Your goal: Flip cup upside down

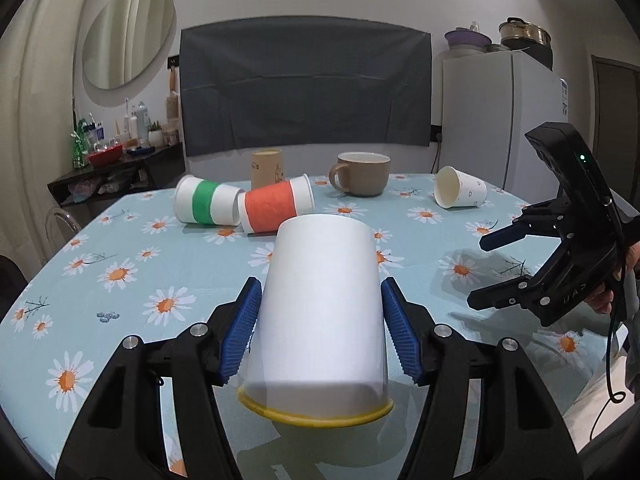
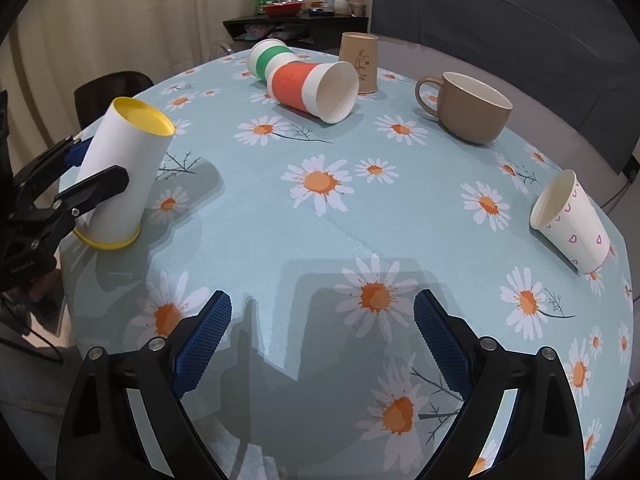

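The left tool point(image 1: 320, 332) is clamped on the white cup point(image 1: 320, 312), rim down and base up, its long axis tilted off vertical with one edge of the yellow rim point(image 2: 107, 242) on the worktop point(image 2: 400, 220). The right tool point(image 2: 322, 340), fingers apart and empty, hovers well to the side. Only the right wrist view shows the tilt and the rim's contact; the left shows the pads point(image 1: 240, 332) pressed on both walls.
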`<action>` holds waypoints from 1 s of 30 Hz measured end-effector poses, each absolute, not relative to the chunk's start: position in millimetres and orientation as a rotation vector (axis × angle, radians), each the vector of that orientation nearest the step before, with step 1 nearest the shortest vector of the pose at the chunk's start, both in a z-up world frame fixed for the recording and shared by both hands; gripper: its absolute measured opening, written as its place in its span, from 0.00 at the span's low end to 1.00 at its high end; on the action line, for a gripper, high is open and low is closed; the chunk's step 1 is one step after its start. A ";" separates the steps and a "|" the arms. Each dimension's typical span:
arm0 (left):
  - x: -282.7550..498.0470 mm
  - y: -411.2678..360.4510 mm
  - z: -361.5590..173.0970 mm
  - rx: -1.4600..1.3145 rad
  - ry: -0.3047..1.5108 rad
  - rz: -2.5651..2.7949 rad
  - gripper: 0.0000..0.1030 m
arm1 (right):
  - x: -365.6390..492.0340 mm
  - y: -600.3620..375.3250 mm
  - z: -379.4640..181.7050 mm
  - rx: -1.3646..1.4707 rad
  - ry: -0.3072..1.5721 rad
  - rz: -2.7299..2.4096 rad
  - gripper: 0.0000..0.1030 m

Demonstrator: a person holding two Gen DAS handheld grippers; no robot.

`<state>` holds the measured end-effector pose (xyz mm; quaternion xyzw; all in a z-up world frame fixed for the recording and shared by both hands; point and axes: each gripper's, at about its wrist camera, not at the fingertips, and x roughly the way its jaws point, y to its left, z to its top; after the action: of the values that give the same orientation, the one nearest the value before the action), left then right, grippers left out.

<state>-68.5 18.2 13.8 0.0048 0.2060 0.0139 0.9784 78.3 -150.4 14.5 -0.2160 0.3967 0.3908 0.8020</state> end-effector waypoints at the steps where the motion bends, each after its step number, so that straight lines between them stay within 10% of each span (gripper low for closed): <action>1: -74.5 17.8 13.8 0.010 0.407 0.026 0.60 | 75.6 -149.3 15.4 -0.466 0.849 0.836 0.86; 14: -108.1 18.8 13.0 0.038 0.435 0.007 0.61 | 37.1 -139.8 16.8 -0.448 0.818 0.842 0.86; 21: -126.7 20.7 16.7 0.038 0.478 0.008 0.91 | 15.7 -143.6 12.2 -0.423 0.809 0.827 0.86; 30: -151.0 22.6 17.7 0.034 0.528 0.051 0.94 | -25.1 -150.3 14.1 -0.346 0.749 0.776 0.89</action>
<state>-151.0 22.6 17.7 0.0170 0.2610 0.0254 0.9649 -25.1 -150.3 14.1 -0.1640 0.3547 0.3674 0.8440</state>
